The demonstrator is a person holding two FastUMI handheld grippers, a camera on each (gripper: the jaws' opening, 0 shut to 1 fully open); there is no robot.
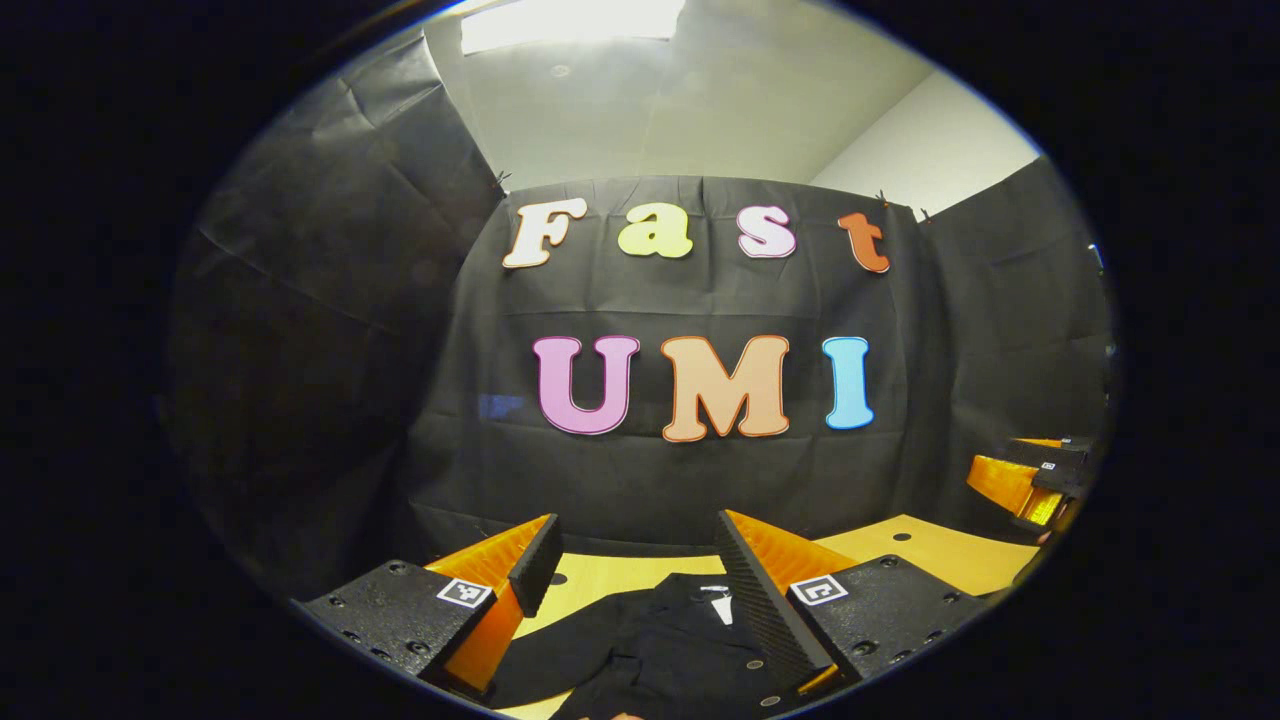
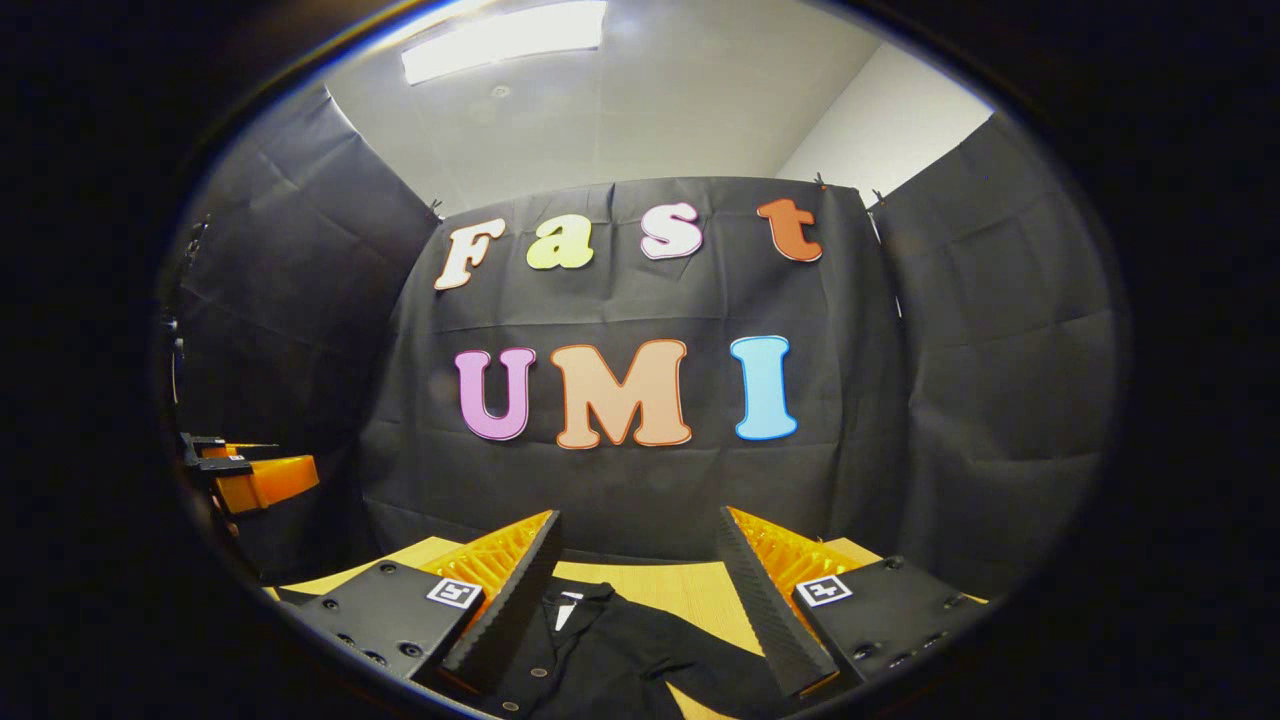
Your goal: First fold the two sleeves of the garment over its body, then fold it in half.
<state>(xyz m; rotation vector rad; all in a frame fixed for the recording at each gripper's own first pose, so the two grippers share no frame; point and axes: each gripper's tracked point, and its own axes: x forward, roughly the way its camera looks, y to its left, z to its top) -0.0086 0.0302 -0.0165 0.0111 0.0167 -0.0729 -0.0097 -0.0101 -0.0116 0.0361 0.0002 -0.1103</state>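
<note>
In the left gripper view your left tongs (image 1: 635, 560) stand wide, holding nothing, with the black garment (image 1: 650, 640) on the bench (image 1: 930, 550) below and between them. In the right gripper view your right tongs (image 2: 638, 560) gape likewise over the garment's (image 2: 600, 650) collar.

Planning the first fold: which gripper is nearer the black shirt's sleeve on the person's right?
Right. The right gripper hovers open above that sleeve; the left gripper hangs over the other side of the black shirt, farther off.
</note>
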